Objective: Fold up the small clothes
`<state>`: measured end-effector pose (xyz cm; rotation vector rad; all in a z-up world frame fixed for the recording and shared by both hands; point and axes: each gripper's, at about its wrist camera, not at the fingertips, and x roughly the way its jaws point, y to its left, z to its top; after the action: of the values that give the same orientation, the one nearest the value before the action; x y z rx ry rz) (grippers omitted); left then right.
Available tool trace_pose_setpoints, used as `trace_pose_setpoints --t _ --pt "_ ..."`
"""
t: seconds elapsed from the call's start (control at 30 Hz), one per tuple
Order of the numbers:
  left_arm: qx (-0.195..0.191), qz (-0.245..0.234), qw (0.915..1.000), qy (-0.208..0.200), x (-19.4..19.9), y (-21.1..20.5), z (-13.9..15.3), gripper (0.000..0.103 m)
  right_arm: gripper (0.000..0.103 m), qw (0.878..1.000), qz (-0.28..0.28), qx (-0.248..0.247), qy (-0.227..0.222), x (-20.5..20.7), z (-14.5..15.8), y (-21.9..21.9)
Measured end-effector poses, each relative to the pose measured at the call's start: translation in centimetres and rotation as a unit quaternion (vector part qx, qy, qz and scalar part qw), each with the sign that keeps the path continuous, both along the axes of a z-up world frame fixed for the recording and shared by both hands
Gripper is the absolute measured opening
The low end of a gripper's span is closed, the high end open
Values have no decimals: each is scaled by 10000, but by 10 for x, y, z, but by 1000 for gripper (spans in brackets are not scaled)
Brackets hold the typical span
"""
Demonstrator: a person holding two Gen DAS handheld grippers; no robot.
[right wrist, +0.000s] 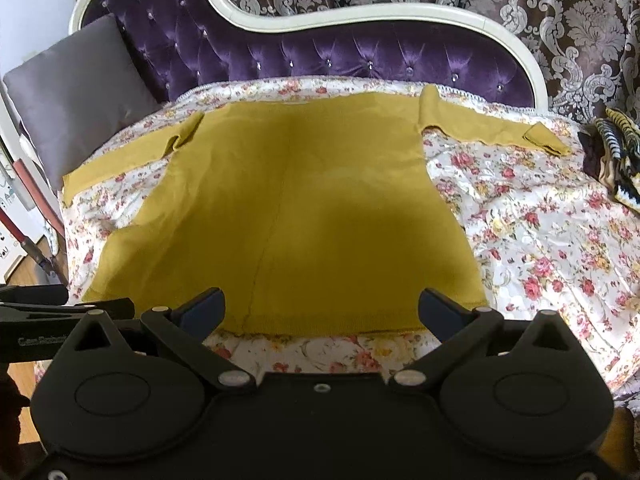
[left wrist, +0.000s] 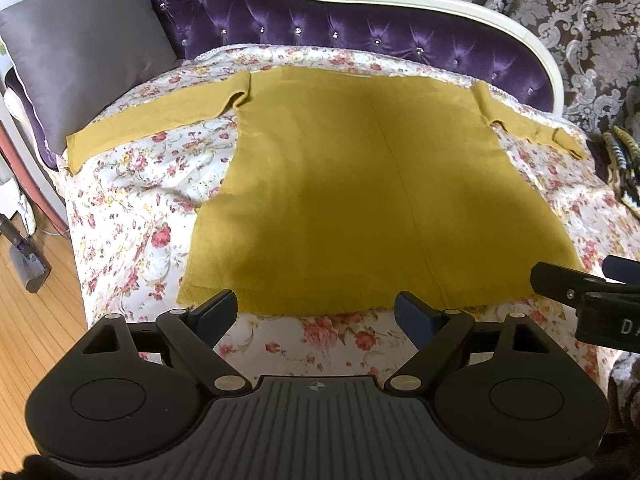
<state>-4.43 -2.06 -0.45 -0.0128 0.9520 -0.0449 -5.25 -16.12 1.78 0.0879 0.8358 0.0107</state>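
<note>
The left gripper (left wrist: 316, 314) is pointing downward with its jaws standing wide apart, nothing lying between its fingers (left wrist: 214, 312). The right gripper (right wrist: 322, 310) is sitting just beside it, angled down likewise, jaws also spread wide and gripping nothing.

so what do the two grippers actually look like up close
Both are matte black. The left gripper has a ribbed grey base, two round discs, silver pivot pins and dark blue finger pads. The right gripper matches it, with a plain black base and white lettering on its side.
</note>
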Motion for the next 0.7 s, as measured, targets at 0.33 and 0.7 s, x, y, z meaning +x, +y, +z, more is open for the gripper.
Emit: trace_pose_setpoints --t 0.33,0.7 --pt "-40 -23 9999 136 -1 1 -2 85 102 9998 -70 38 157 -1 -3 -4" --pt "2 29 9999 143 2 2 -2 85 102 9997 -36 152 209 3 -5 -4"
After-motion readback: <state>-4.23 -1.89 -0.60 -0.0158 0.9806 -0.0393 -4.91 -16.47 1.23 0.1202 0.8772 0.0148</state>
